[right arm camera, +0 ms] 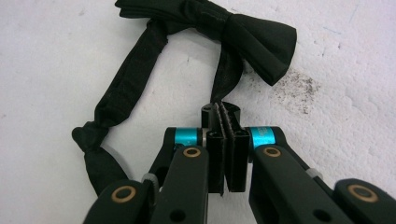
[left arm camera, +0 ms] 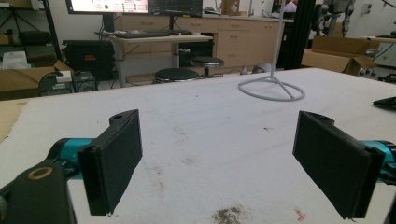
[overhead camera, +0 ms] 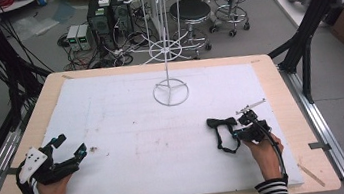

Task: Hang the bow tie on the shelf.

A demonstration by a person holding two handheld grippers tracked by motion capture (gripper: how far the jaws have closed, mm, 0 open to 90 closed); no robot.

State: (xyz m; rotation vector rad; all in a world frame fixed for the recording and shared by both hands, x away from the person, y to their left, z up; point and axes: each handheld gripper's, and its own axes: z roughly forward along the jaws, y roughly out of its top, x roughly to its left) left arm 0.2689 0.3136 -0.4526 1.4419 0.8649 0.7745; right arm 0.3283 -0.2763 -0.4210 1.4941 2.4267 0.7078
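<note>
Bench: white-padded bench (overhead camera: 131,147), wire stand (overhead camera: 165,52) at 12 o'clock.
Right gripper (right arm camera: 226,123): fingers clenched on bow tie (right arm camera: 219,28) strap – grasped, nothing hung.
Left gripper (left arm camera: 217,158): fingers released – idle.

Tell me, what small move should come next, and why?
Probably lift the right gripper a little, toward the white wire rack. Its jaws are shut on the strap of the black fabric bow tie, which lies on the white foam mat. The left gripper rests open, holding nothing.
</note>
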